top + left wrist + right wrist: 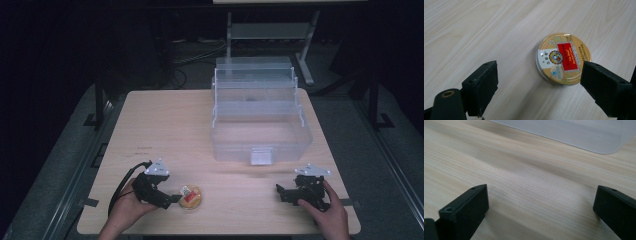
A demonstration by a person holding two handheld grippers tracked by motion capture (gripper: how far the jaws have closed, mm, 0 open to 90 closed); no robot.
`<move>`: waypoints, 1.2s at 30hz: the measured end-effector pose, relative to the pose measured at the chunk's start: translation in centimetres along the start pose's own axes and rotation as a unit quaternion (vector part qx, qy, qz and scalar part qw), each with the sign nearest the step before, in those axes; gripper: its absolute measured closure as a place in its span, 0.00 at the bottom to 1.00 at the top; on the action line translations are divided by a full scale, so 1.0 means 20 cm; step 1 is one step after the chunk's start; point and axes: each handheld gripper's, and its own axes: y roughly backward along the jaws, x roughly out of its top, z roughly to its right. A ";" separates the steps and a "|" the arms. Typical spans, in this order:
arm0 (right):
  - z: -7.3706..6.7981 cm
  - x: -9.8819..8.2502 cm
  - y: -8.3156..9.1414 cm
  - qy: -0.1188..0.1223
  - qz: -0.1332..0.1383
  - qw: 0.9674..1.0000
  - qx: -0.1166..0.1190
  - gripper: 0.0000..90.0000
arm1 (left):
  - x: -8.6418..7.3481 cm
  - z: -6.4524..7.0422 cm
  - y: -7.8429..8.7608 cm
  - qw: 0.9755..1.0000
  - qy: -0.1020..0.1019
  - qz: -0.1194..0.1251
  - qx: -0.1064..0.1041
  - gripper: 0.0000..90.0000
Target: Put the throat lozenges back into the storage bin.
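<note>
Lying beside left tool (537, 82): tin (563, 59)

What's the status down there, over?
Left tool open, round gold tin just ahead, off-centre. Right tool open over bare wooden table. Clear plastic box beyond; nothing blocking.

Clear plastic storage box (260, 135), tiered trays raised open, front latch facing the near edge; stands well ahead of the right gripper, on the far right part of the light wood-grain table (165, 130). Metal stand (270, 31) beyond.
</note>
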 end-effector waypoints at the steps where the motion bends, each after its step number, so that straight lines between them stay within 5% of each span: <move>1: 0.00 0.00 0.00 0.000 0.000 1.000 0.000 0.00 | 0.01 0.01 -0.01 1.000 -0.002 -0.001 -0.001 0.16; 36: 0.00 0.00 0.00 0.000 0.000 1.000 0.000 0.00 | 0.11 0.09 -0.12 0.999 -0.038 -0.020 -0.029 0.16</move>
